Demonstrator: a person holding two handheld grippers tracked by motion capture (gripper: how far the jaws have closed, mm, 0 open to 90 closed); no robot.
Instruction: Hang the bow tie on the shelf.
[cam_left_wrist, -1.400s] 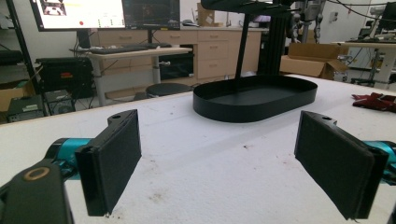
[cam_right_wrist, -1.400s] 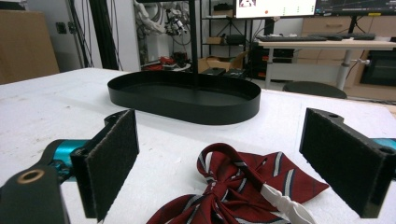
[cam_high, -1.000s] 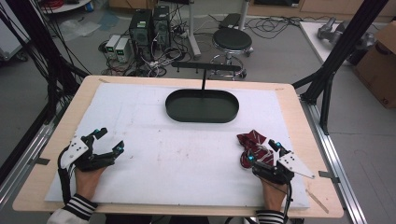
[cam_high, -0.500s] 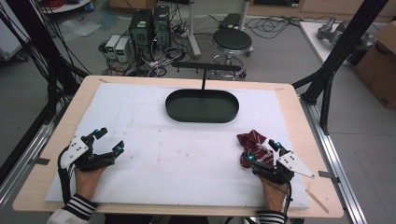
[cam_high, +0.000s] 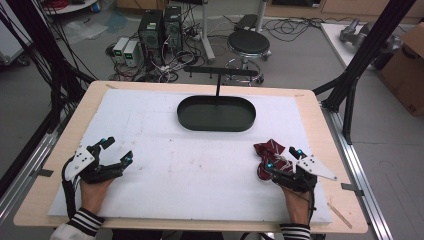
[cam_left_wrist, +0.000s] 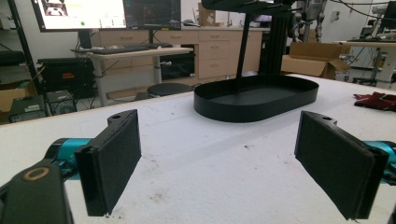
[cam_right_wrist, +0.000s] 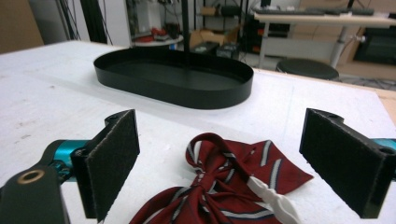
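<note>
Red striped cloth, a bow tie (cam_high: 270, 154), lies on the white worktop (cam_high: 200, 175) at your right in the high view, just ahead of your right gripper (cam_high: 281, 162), whose fingers point at it. Your left gripper (cam_high: 116, 150) rests well apart on the worktop's left side, its fingers spread wide. A black oval tray (cam_high: 216, 114) sits farther back at the middle, with a thin post rising from it.

From the left gripper view, the fingers (cam_left_wrist: 112, 163) stand wide with bare worktop between them (the tray (cam_left_wrist: 257, 98) lies beyond).

From the right gripper view, the fingers (cam_right_wrist: 109, 161) are wide too, the bow tie (cam_right_wrist: 224, 186) lying between them, untouched, a white clip (cam_right_wrist: 275, 200) on it.
</note>
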